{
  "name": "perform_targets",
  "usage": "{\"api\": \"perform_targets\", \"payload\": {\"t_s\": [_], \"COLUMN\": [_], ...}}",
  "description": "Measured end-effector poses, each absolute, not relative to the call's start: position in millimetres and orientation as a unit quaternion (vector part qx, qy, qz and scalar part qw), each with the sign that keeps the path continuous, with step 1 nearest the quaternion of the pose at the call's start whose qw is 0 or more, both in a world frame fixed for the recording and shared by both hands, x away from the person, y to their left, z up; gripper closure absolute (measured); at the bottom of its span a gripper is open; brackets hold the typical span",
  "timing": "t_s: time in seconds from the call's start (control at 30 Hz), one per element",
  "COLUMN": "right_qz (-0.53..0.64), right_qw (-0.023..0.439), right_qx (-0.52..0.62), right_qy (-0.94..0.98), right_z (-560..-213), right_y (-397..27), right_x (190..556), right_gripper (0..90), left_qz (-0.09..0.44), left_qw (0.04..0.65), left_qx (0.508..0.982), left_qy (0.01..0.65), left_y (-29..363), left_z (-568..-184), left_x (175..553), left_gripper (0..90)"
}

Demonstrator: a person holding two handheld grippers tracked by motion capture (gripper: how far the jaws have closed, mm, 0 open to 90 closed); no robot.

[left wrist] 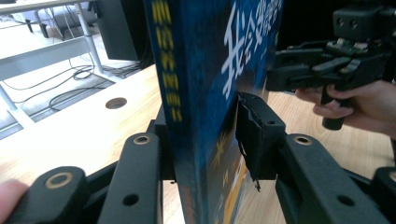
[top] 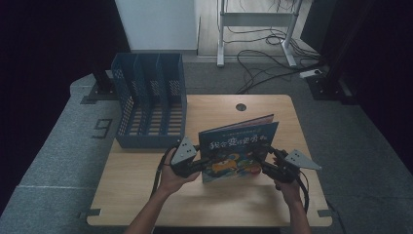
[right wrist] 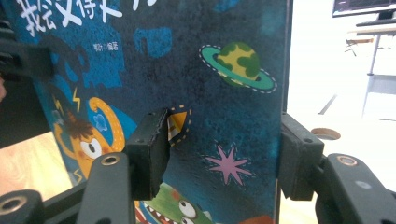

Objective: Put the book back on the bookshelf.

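A picture book (top: 238, 146) with a dark blue cover and a cartoon monster stands upright on the wooden table (top: 141, 195). My left gripper (top: 203, 163) is shut on its lower left edge. In the left gripper view the pads press the spine and front cover of the book (left wrist: 196, 70), one on each side. My right gripper (top: 263, 163) is at the book's lower right edge. In the right gripper view the cover (right wrist: 210, 93) sits at an angle between wide jaws, with the pads close beside it. The right gripper (left wrist: 275, 70) also shows past the book, in a hand.
A blue slotted file rack (top: 148, 105) stands at the table's back left, just behind the left hand. A round cable hole (top: 240, 107) lies in the back middle of the tabletop. Cables (top: 263, 63) and a desk frame (top: 221, 39) are on the floor beyond.
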State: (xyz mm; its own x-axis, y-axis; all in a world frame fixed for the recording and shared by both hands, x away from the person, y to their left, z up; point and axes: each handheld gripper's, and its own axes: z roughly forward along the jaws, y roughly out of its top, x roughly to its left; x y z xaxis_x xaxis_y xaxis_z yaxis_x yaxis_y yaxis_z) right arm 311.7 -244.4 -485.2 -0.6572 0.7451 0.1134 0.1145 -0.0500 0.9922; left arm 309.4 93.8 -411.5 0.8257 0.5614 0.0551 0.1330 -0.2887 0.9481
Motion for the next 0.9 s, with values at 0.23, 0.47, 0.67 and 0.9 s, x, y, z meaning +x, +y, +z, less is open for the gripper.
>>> {"api": "perform_targets", "payload": {"t_s": [0.23,0.47,0.67,0.9], "right_qz": [0.642,0.627,0.623,0.628], "right_qw": [0.247,0.265,0.267,0.262], "right_qx": [0.338,0.354,0.364,0.368], "right_qy": [0.643,0.641,0.639,0.634], "right_z": [-485.1,-485.9,-488.5,-488.9], "right_y": [-244.3,-243.8,-240.8,-239.9], "right_x": [311.8,311.8,313.5,313.7], "right_gripper": [40.5,41.0,39.4,38.3], "left_qz": [0.194,0.187,0.181,0.181], "left_qw": [0.555,0.563,0.567,0.571], "left_qx": [0.777,0.775,0.775,0.771], "left_qy": [0.222,0.215,0.215,0.217], "left_y": [90.2,90.1,89.4,84.2], "left_z": [-407.4,-408.5,-408.4,-405.9], "left_x": [306.7,300.5,299.4,299.9], "left_gripper": [64.2,70.4,72.1,70.7]}}
